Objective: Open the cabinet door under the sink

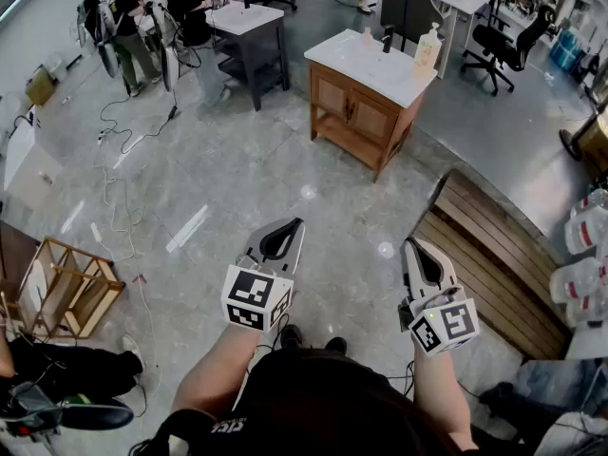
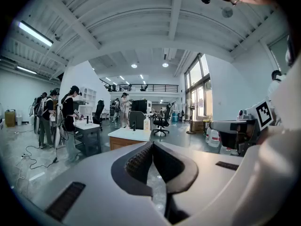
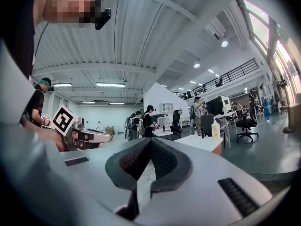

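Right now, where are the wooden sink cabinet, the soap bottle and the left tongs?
wooden sink cabinet (image 1: 371,119): head view, door front.
pale soap bottle (image 1: 428,47): head view, its body.
left tongs (image 1: 295,224): head view, between closed tips.

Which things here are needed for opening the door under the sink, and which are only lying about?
Needed: sink cabinet, cabinet doors, left gripper, right gripper, both shut and empty.
Lying about: soap bottle, wooden rack, jugs, office chair, cables.

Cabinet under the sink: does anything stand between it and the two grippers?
Nothing visible does. The left gripper and right gripper, both shut and empty, are well short of the cabinet, with only bare floor between. The wooden slatted platform lies off to the right, beside that path, not across it.
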